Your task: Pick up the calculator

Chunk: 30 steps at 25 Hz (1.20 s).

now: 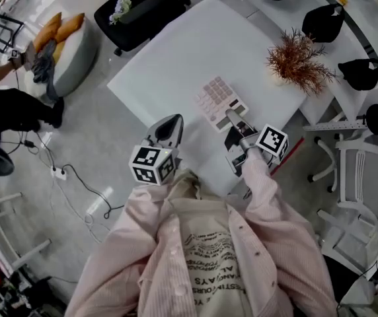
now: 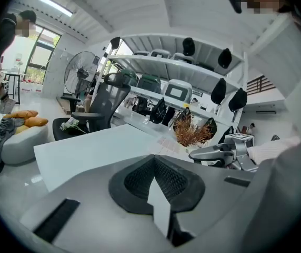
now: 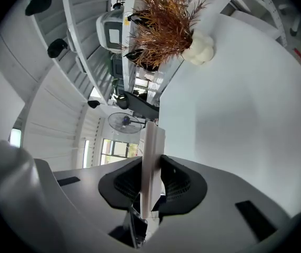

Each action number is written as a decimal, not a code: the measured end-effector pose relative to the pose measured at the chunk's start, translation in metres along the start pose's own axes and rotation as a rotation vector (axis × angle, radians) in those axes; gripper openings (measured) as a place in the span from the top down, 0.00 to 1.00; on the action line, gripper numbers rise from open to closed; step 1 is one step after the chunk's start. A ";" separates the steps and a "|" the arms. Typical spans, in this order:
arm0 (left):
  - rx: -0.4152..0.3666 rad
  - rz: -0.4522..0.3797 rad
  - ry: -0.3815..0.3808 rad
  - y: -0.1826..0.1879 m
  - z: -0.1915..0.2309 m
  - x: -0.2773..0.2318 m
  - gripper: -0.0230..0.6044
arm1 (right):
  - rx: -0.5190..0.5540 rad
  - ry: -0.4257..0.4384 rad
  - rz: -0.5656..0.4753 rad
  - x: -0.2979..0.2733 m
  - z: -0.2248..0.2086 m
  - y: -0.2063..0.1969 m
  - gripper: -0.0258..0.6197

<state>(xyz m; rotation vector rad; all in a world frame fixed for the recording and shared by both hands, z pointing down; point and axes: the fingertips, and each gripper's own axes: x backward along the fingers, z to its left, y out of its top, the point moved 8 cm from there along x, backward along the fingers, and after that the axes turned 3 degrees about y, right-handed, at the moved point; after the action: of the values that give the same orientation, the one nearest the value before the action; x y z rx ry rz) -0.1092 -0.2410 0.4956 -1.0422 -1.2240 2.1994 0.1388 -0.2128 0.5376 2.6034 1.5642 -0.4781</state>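
Though the head view is crowded, I see my right gripper holding the calculator by its near edge above the white surface. Left gripper view: the left gripper is clenched and empty. Right gripper view: the fingers clamp the calculator edge-on. I judge the lift is in hand, and the next move calls for a steady rise.

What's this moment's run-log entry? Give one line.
right gripper: shut on calculator, held off table | left gripper: shut, empty | pick-up: calculator in grip

White table, grey beanbag, black office chair, standing fan, glossy pale floor
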 end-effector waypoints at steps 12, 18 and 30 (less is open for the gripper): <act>-0.080 -0.120 -0.037 0.032 -0.024 0.032 0.96 | -0.015 0.068 -0.023 0.047 0.028 -0.005 0.84; -0.104 -0.172 -0.046 0.046 -0.027 0.045 0.96 | 0.012 0.116 -0.073 0.067 0.051 -0.003 0.84; -0.161 -0.278 -0.056 0.086 -0.037 0.061 0.96 | 0.066 0.192 -0.129 0.089 0.093 0.014 0.84</act>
<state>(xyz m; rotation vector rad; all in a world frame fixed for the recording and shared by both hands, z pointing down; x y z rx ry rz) -0.1197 -0.2265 0.3853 -0.8162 -1.4928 1.9548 0.1687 -0.1636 0.4217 2.6792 1.8124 -0.2996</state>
